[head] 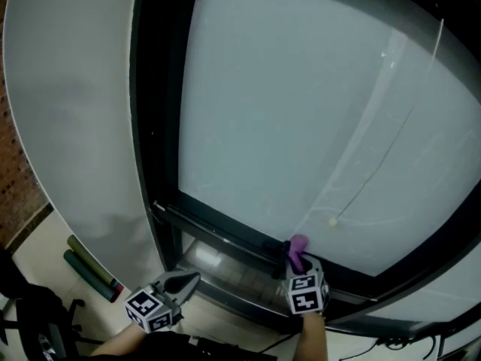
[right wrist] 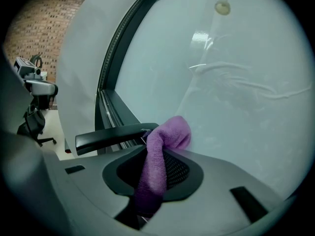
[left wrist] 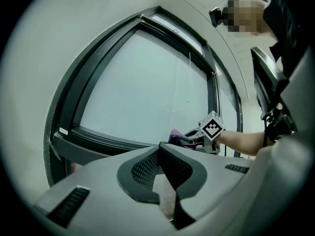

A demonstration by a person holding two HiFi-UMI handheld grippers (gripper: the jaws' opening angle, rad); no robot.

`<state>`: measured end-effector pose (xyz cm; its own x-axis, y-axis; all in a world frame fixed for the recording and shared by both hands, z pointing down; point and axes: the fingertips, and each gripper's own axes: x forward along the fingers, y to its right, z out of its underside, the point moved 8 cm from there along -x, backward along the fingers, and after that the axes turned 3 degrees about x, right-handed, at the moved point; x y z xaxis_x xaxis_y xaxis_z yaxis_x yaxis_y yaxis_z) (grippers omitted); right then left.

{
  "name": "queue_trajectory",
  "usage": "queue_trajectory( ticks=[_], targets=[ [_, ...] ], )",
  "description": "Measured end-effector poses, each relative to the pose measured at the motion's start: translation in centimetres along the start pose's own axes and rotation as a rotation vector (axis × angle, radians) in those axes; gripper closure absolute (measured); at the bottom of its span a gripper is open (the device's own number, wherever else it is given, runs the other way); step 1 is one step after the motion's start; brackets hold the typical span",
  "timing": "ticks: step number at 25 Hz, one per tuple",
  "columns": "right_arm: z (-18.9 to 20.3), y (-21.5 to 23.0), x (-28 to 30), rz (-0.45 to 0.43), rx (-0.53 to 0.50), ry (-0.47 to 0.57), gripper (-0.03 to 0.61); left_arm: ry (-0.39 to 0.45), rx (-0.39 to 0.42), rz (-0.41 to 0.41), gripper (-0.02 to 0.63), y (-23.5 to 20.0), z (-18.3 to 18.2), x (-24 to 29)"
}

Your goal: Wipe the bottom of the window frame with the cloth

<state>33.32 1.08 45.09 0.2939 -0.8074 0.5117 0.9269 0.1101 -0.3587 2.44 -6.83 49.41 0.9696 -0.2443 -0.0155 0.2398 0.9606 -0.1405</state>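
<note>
A purple cloth (right wrist: 165, 149) is pinched in my right gripper (right wrist: 157, 149), its folded end sticking out past the jaws against the pane. In the head view this right gripper (head: 294, 262) holds the cloth (head: 297, 247) at the dark bottom window frame (head: 218, 232), right of its middle. A black window handle (right wrist: 110, 136) lies just left of the cloth. My left gripper (head: 189, 280) hangs lower left, below the frame, with its jaws shut on nothing. From the left gripper (left wrist: 160, 146) view, the right gripper (left wrist: 211, 127) and the cloth (left wrist: 176, 134) show along the bottom frame (left wrist: 98, 141).
A blind cord with a bead (head: 332, 221) hangs against the glass above right of the cloth. A white wall panel (head: 75, 126) flanks the window's left. Green and dark rolled tubes (head: 90, 265) lie on the floor at the left, by a brick wall (head: 11, 164).
</note>
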Motion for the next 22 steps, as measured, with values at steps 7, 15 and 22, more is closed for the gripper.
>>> queue_trajectory(
  ticks=[7,15,22],
  targets=[
    [0.9,-1.4,-0.4,0.013,0.077,0.021,0.489,0.003,-0.010,0.069,0.609,-0.6,-0.5,0.9],
    [2.0,-3.9,-0.5,0.080,0.198,0.060,0.489,-0.005,0.014,0.147,0.609,-4.4,-1.6,0.5],
    [2.2,-5.7,-0.4,0.193,0.289,0.118,0.489,-0.029,0.012,0.199,0.609,-6.3,-1.6,0.1]
  ],
)
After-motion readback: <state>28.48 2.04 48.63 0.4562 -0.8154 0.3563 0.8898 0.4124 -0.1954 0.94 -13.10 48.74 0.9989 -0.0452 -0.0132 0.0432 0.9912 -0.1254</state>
